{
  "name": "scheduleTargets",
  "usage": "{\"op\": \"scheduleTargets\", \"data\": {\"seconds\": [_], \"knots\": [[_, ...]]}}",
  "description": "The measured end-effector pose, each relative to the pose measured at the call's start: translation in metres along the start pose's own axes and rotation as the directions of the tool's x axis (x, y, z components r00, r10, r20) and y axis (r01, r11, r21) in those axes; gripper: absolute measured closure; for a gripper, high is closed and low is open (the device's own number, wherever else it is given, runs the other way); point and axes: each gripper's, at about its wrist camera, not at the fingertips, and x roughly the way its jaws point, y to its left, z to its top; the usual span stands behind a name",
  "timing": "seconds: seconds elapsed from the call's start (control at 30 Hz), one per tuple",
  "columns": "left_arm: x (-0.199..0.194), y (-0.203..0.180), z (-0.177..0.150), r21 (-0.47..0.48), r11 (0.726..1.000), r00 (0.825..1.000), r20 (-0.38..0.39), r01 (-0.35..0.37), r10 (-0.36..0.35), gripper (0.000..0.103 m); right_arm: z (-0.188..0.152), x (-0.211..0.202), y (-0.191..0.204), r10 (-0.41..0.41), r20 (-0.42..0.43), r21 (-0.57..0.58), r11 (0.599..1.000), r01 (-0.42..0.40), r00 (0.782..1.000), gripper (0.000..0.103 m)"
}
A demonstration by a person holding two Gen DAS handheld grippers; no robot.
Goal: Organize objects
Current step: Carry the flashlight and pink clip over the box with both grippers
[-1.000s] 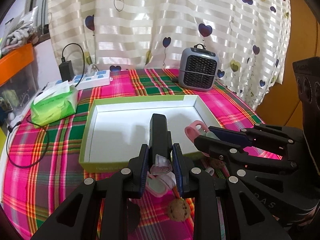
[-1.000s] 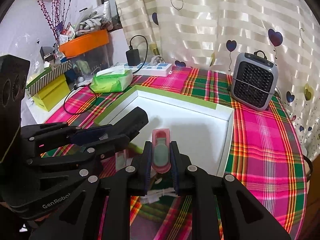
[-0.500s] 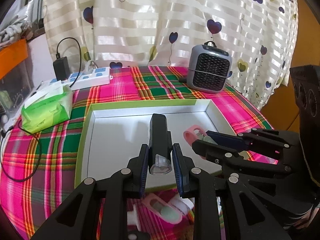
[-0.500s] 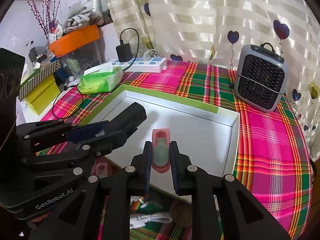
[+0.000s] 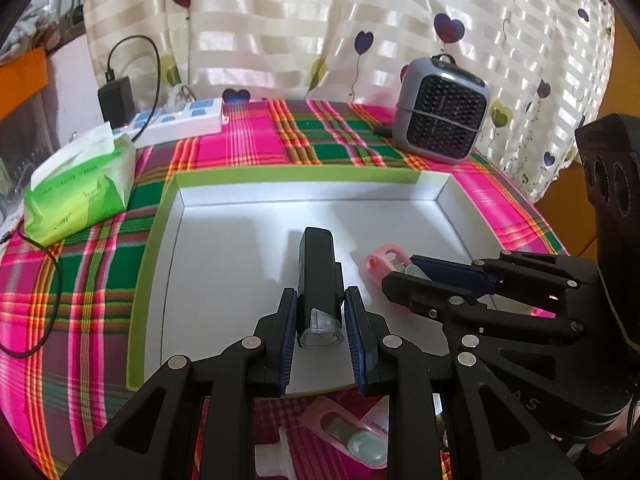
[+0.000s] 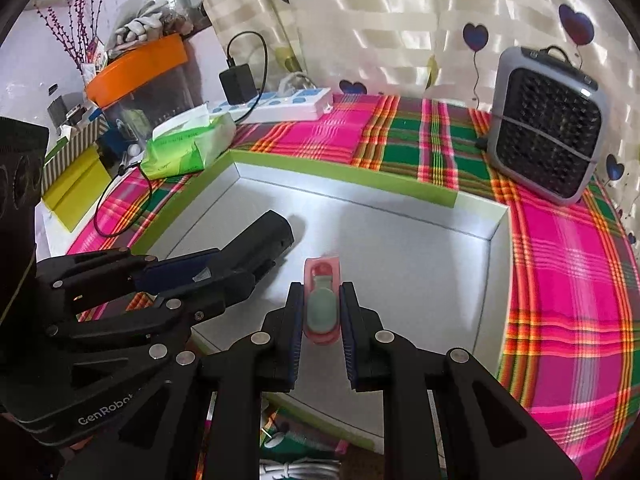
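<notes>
Both grippers hung over the white tray (image 5: 440, 196), each loaded. The left gripper (image 5: 320, 320) clamped a black device (image 5: 318, 268); the right gripper (image 6: 322, 312) clamped a pink case (image 6: 322, 300). A sound placement would lower each item until it touched the tray floor — well apart, clear of the walls — before the jaws parted, probably one at a time.

Right gripper (image 6: 320, 312) clamped on pink case (image 6: 321, 300) with pale green insert, over white tray floor (image 6: 400, 256). Left of jaws: left gripper (image 6: 224, 276) gripping black device (image 6: 260, 240). Far right ahead: grey fan heater (image 6: 548, 124) on plaid cloth (image 6: 560, 280).
</notes>
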Motion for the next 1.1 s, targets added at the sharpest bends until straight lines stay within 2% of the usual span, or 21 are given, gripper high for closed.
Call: {"op": "scheduleTargets", "data": {"seconds": [0.27,0.73,1.1], "knots": [[-0.002,-0.002,-0.007,0.011,1.000,1.000,-0.008,-0.020,0.020,0.081,-0.003,0.005,0.001,0.010,-0.031,-0.022,1.000,-0.011,0.999,0.084],[-0.019,-0.003,-0.022,-0.017,1.000,0.999,-0.038,-0.006,0.005,0.081,-0.011,-0.003,0.018,0.038,-0.088,-0.093,0.995,-0.046,0.995,0.084],[-0.019,-0.002,-0.022,-0.013,1.000,1.000,-0.028,-0.004,0.004,0.082,-0.013,-0.007,0.022,-0.006,-0.052,-0.115,0.993,0.000,0.999,0.083]]}}
